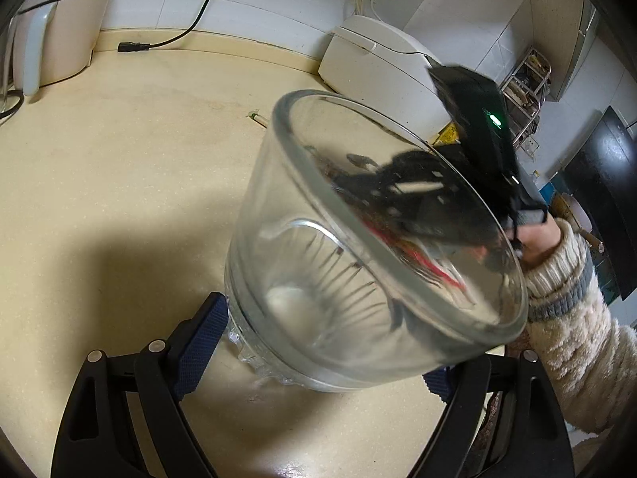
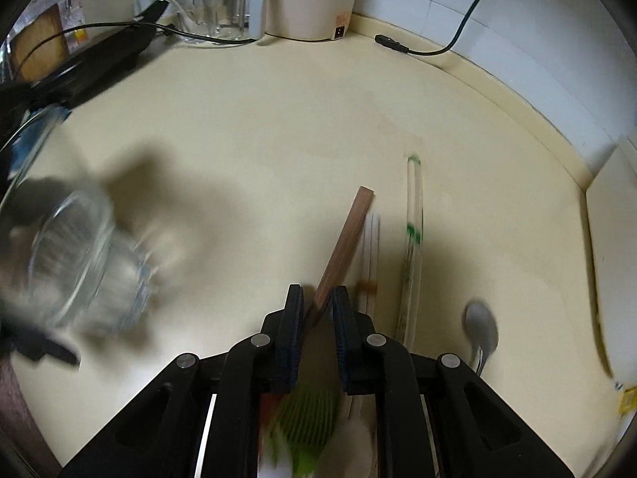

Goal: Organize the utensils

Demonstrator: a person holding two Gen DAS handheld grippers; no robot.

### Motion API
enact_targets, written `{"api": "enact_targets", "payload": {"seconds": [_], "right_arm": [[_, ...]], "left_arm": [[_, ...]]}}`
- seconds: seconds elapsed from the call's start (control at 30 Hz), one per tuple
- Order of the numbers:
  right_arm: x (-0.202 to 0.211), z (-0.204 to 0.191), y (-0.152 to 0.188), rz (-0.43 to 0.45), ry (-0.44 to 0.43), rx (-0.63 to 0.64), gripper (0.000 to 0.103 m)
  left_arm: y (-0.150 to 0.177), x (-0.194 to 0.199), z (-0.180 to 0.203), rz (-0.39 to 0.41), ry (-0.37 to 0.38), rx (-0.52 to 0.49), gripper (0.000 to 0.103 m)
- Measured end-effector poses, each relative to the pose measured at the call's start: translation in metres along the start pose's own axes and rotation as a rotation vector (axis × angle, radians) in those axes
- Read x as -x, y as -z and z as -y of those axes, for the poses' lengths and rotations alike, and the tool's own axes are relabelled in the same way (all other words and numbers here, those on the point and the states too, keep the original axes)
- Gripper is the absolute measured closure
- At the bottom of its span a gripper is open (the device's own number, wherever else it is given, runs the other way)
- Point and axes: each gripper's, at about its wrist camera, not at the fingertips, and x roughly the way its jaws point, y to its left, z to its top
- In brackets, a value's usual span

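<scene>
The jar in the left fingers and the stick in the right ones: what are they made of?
Jar: clear glass by its look, thick glossy rim, counter visible through the wall. Stick: likely wood, matte brown, square-cut end; its green ribbed head looks like silicone, though blurred.

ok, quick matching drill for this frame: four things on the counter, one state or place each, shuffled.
1. glass jar
2. wooden-handled brush
3. metal spoon
4. black plug

a. lying loose near the back wall
b. clamped in the right hand-held gripper
c. tilted, gripped at its base by the left hand-held gripper
d. flat on the counter, right of the fingers

Pairs: 1-c, 2-b, 3-d, 4-a
</scene>
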Motion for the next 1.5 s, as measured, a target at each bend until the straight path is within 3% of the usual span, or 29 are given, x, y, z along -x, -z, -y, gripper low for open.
{"api": "enact_targets", "payload": {"seconds": [0.1,0.2,0.37,0.43,0.53,0.97,1.0,1.03,1.13,1.3,1.5], "right_arm": [[0.011,-0.005,0.015,0.0,-0.04,0.041,0.088],[0.014,-0.002,0.019,0.004,0.009,0.029,0.087],[0.021,0.016,0.01,0.082,-0.032,-0.121,0.087],[0.014,0.023,0.003,0.072,-0.039,-0.165,0.087],[0.0,0.018,-0.003,0.036,-0.031,-0.16,0.087],[-0.025,0.011,-0.039,0.057,0.023,-0.127,0.083],[-0.025,0.011,-0.038,0.061,0.027,-0.133,0.084],[-0.024,0.01,-0.037,0.067,0.026,-0.132,0.092],[-0.022,0.008,-0.034,0.076,0.046,-0.135,0.092],[0.004,0.023,-0.026,0.195,-0.065,-0.274,0.093],[0.076,0.022,-0.015,0.413,-0.043,-0.313,0.094]], "left_arm": [[0.0,0.0,0.0,0.0,0.0,0.001,0.015],[-0.002,0.001,-0.002,0.0,0.003,0.001,0.015],[-0.002,0.001,-0.003,0.001,0.003,0.002,0.015],[-0.002,0.001,-0.003,0.001,0.003,0.002,0.015],[-0.002,0.001,-0.003,0.001,0.003,0.002,0.015],[-0.002,0.002,-0.005,0.002,0.008,0.005,0.014],[-0.003,0.002,-0.004,0.002,0.009,0.006,0.014],[-0.003,0.002,-0.004,0.002,0.009,0.006,0.014],[-0.003,0.002,-0.005,0.002,0.009,0.006,0.014],[-0.003,0.001,-0.004,0.002,0.009,0.006,0.014],[-0.003,0.002,-0.005,0.002,0.009,0.006,0.014]]}}
